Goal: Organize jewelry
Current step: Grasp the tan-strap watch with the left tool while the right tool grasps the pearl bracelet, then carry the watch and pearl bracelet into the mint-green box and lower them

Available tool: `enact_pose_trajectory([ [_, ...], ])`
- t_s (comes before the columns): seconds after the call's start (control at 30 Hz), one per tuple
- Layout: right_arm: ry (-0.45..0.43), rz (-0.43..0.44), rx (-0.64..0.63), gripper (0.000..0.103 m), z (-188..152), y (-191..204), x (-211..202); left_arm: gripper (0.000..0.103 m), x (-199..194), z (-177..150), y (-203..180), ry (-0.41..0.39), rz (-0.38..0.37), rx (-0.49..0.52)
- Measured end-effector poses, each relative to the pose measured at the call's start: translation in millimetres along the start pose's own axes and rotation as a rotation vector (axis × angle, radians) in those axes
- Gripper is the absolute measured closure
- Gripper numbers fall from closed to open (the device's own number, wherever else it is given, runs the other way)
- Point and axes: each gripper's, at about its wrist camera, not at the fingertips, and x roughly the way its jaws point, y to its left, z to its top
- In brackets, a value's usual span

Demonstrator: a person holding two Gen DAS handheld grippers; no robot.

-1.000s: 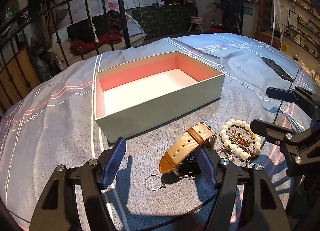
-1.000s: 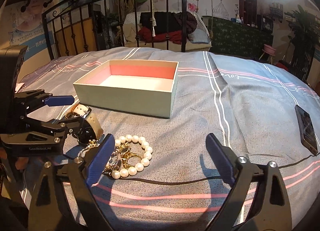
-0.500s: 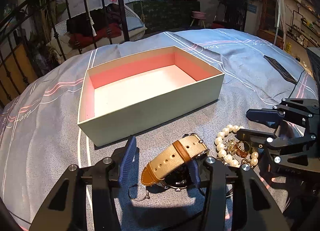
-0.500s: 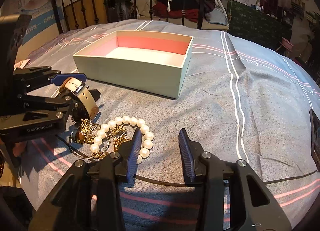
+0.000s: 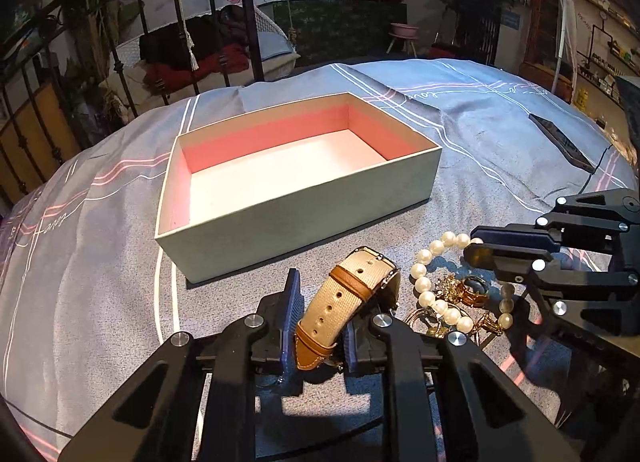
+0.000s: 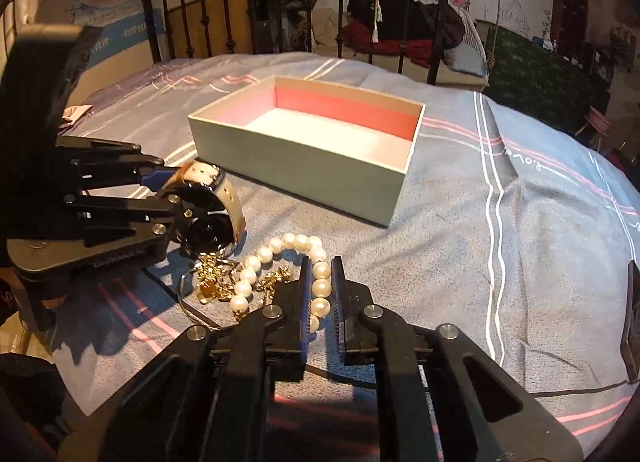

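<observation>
Both my grippers grip jewelry.
My left gripper pinches the watch; my right gripper clamps the pearl bracelet, box at twelve o'clock.

Your left wrist view sits low, close, facing the box at 12 o'clock; right wrist view likewise (box at 12). Both share the pearl bracelet.
</observation>
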Motion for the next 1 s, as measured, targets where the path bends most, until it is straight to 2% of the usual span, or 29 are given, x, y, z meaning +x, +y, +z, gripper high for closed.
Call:
enact_pose_trajectory([
  [0.13, -0.078, 0.002, -0.027, 0.093, 9, 6, -21, 0.085, -13, 2, 5, -0.041, -0.009, -0.033],
  [0.4, -0.132, 0.004, -0.042, 0.093, 31, 6, -38, 0.086, -40, 12, 4, -0.134, -0.061, -0.058],
  [0.53, -0.157, 0.008, -0.051, 0.093, 40, 6, -45, 0.086, -46, 19, 2, -0.143, -0.020, -0.046],
  [0.73, -0.198, 0.003, -0.080, 0.093, 67, 6, -49, 0.086, -49, 38, 13, -0.147, -0.023, -0.088],
  [1.0, -0.234, 0.001, -0.083, 0.093, 114, -1, -32, 0.086, -40, 81, 34, -0.181, 0.009, -0.095],
])
